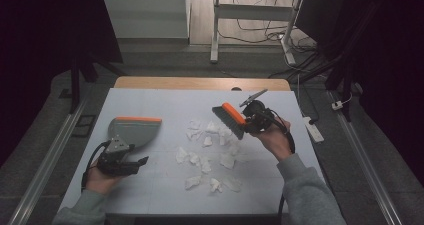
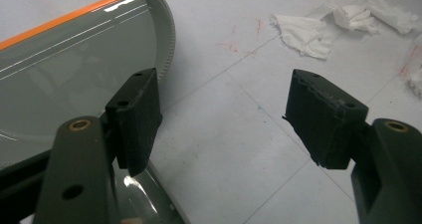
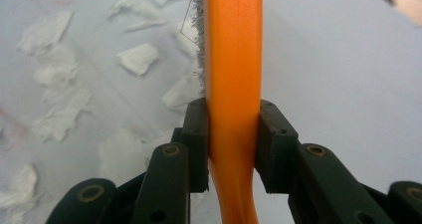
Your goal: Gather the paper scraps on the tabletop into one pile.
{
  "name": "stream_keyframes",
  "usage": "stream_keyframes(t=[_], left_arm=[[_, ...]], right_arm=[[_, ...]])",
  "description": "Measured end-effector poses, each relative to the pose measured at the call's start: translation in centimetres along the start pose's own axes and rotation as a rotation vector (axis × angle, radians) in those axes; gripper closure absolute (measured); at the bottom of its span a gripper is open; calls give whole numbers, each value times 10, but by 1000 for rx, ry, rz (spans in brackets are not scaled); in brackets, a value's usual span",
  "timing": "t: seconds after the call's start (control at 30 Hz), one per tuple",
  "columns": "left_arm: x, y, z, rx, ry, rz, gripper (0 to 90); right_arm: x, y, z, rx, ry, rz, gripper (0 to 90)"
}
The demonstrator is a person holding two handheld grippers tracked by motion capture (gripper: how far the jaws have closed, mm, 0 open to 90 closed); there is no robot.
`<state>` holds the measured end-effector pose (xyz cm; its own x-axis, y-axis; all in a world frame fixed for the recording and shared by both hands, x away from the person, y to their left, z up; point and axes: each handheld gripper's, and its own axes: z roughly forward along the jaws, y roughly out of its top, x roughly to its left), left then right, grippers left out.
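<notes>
A grey dustpan (image 1: pixel 134 131) with an orange front lip lies at the left of the white mat. My left gripper (image 1: pixel 131 158) sits just behind it, open. In the left gripper view my left gripper (image 2: pixel 229 115) has bare mat between its pads, and the dustpan (image 2: pixel 74 74) runs under the left jaw. My right gripper (image 1: pixel 251 119) is shut on the orange handle of a hand brush (image 1: pixel 229 118), whose grey bristles hang over the torn paper scraps (image 1: pixel 205 155). In the right gripper view my right gripper (image 3: pixel 233 134) clamps the brush handle (image 3: pixel 234 45), with scraps (image 3: pixel 139 57) to its left.
The white mat (image 1: pixel 150 100) covers a wooden table (image 1: pixel 200 82). More paper scraps (image 2: pixel 306 32) lie beyond the left gripper. A power strip (image 1: pixel 314 129) and cables lie on the floor to the right, and desk legs (image 1: pixel 215 35) stand behind the table.
</notes>
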<state>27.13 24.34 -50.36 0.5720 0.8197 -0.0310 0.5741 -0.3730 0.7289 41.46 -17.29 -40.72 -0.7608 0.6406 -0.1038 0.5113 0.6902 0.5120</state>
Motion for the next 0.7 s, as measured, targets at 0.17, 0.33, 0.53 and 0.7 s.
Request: stream_keyframes(t=[0.17,0.33,0.53,0.7], left_arm=[[0,0,1,2,1,2,309],[0,0,1,4,1,1,308],[1,-1,2,9,-4,-1,312],[1,-1,2,3,-4,1,312]], right_arm=[[-14,5,4,-6,-38,2,699],[-21,15,32,75,-73,-60,699],[-28,34,65,140,-73,-140,699],[-24,49,81,169,-66,-173,700]])
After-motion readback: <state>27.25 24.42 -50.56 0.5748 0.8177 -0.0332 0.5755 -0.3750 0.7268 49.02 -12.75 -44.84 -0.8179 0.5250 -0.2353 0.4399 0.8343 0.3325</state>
